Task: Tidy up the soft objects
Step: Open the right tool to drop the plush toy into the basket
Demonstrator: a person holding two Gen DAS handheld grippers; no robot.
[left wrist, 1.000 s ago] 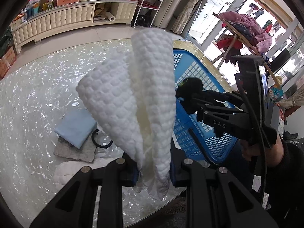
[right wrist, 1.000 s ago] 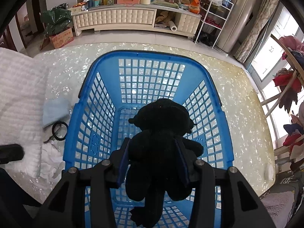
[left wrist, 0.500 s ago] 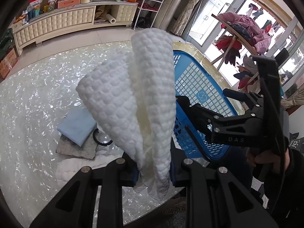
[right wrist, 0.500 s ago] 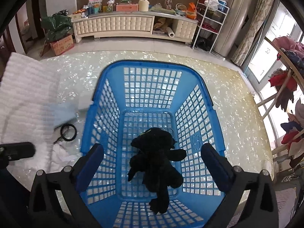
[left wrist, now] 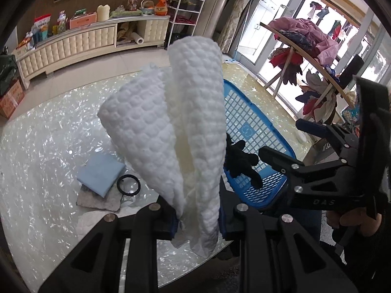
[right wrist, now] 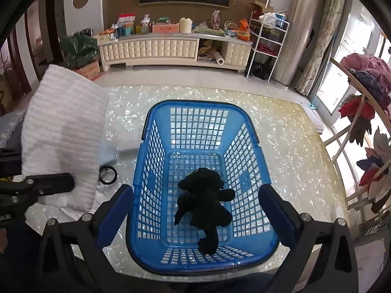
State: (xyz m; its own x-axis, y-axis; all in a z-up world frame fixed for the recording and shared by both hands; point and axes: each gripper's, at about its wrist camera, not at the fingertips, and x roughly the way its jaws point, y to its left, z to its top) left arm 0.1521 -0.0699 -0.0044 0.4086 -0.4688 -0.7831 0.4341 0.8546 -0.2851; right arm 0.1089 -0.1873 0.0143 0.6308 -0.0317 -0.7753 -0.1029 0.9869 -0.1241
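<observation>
In the left wrist view, the left hand-held gripper [left wrist: 198,216] stays clamped on the white waffle-weave towel [left wrist: 168,131], held up over the pearly worktop [left wrist: 41,161] beside the folded blue cloth [left wrist: 100,174]. In the right wrist view, the right hand-held gripper [right wrist: 195,210] has sprung wide apart and its black plush toy [right wrist: 204,201] now lies in the blue basket [right wrist: 146,146], so one item looks sorted and the towel is likely next. The glossy worktop stands in a living room before a cream cabinet [right wrist: 156,48].
</observation>
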